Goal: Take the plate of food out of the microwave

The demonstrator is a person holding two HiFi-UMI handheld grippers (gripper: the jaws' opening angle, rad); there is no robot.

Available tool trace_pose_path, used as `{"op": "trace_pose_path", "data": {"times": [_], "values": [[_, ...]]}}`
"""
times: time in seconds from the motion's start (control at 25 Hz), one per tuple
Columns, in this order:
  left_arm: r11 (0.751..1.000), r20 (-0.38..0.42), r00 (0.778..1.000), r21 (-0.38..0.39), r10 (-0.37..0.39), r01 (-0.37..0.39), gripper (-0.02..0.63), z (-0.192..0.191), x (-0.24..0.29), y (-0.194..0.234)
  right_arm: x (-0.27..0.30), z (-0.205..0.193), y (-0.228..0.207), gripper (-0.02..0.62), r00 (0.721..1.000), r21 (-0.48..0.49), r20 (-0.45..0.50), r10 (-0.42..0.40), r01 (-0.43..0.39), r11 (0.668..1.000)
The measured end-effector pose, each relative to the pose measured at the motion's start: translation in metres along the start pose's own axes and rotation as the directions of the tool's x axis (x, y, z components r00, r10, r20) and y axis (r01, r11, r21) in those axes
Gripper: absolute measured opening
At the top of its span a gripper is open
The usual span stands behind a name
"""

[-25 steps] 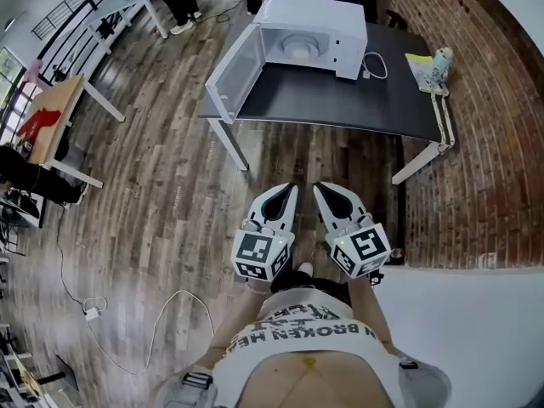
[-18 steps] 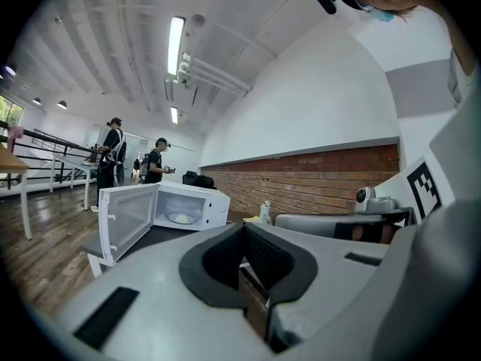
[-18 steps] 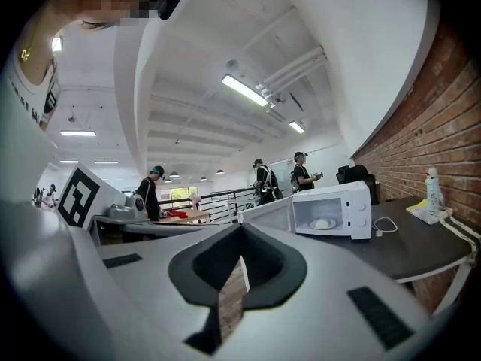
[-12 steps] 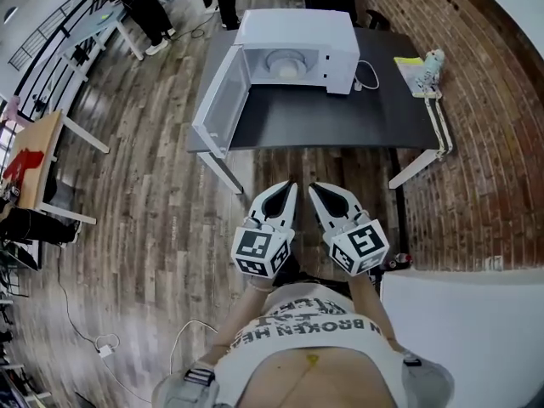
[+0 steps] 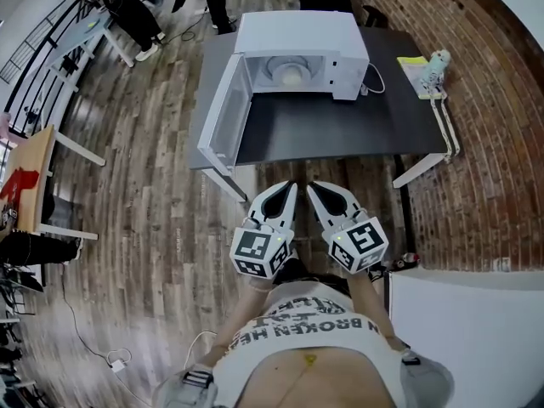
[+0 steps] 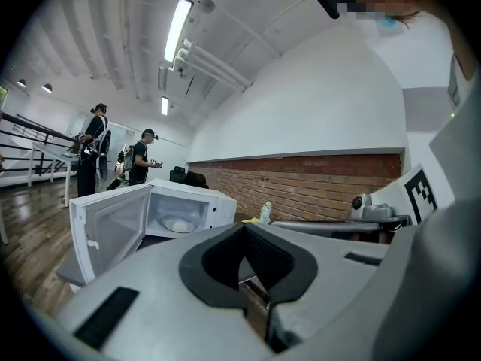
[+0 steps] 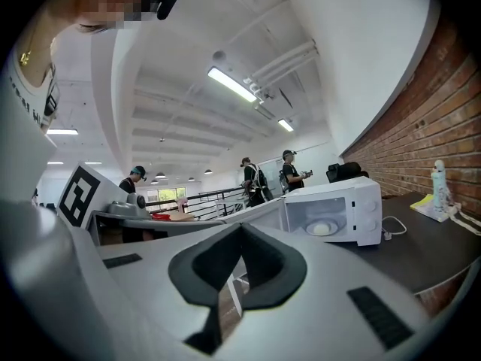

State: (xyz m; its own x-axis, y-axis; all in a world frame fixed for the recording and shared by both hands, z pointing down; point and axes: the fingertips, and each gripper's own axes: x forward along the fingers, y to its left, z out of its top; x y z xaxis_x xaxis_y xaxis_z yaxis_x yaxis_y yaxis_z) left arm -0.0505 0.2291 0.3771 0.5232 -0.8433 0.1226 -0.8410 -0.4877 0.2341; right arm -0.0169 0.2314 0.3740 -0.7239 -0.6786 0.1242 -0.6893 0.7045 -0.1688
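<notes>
holding the left gripper [image 5: 291,187] and the right gripper [image 5: 312,189] side by side over the wooden floor [image 5: 144,194], each with jaws pressed together and nothing between them, just short of the near edge of the dark table [image 5: 340,121]. facing a white microwave [image 5: 302,31] on that table, with its door [image 5: 223,117] swung wide to the left. inside the cavity, sitting untouched and well apart from both tools: the plate of food [image 5: 289,74].

So the white boxy microwave [image 5: 302,34] sits back-left on the dark rectangular table [image 5: 340,126], its door [image 5: 223,117] swung out left, with the round white plate of food [image 5: 289,74] inside. The left gripper [image 5: 291,186] and right gripper [image 5: 312,188] are side by side, just in front of the table.
</notes>
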Motion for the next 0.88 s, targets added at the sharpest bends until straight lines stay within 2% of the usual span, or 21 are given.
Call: {"op": "trace_pose_path", "data": {"times": [0.48, 0.76, 0.88], "values": [[0.999, -0.023, 0.999, 0.001, -0.046, 0.046, 0.006, -0.001, 0.005, 0.031, 0.030, -0.009, -0.003, 0.008, 0.998, 0.011, -0.022, -0.052, 0.052, 0.999], [1.000, -0.024, 1.000, -0.028, -0.008, 0.008, 0.008, -0.003, 0.019, 0.057, 0.062, -0.012, -0.012, 0.008, 1.000, 0.038, -0.028, 0.006, -0.005, 0.999], [0.999, -0.024, 1.000, -0.034, 0.008, -0.009, 0.006, 0.000, 0.034, 0.070, 0.082, -0.007, -0.022, 0.008, 0.999, 0.017, -0.035, 0.028, -0.028, 0.999]]}}
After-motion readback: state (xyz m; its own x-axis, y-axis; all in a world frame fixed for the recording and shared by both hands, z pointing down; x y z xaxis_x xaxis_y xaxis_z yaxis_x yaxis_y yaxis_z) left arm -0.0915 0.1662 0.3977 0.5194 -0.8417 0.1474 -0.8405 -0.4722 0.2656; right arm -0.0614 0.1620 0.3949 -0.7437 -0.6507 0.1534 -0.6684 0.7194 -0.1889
